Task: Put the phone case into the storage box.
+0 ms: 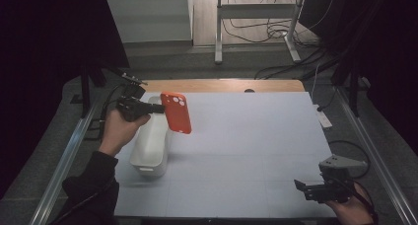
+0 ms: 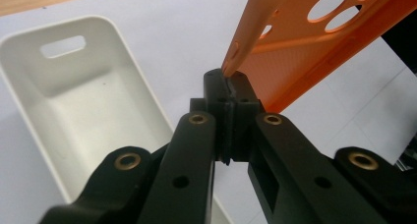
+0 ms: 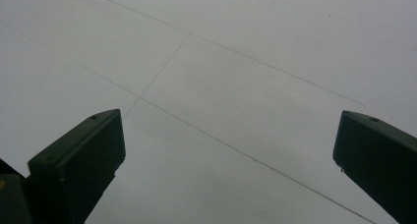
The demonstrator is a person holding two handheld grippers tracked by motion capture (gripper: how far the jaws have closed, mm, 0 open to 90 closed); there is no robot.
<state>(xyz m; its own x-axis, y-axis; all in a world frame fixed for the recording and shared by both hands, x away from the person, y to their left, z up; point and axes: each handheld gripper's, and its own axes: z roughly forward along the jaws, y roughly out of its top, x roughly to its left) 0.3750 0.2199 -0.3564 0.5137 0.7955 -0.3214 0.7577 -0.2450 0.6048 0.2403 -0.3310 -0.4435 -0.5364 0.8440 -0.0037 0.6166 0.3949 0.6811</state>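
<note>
Left gripper view shows the left hand-held gripper (image 2: pixel 227 86) pinching an orange phone case (image 2: pixel 314 42), seemingly rubbery, with round cutouts.

A white tabletop (image 1: pixel 246 151) with faint grid lines carries the scene, a wooden strip (image 1: pixel 222 85) along its far edge. Beyond it stand 2 metal frame legs (image 1: pixel 218 32) among loose cables (image 1: pixel 256 30), possibly on a grey floor.

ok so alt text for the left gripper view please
The left gripper, jaws shut, pinches the edge of an orange plastic phone case with round camera holes, lifted above the white table. An empty white rectangular plastic bin lies below, to the left.
</note>
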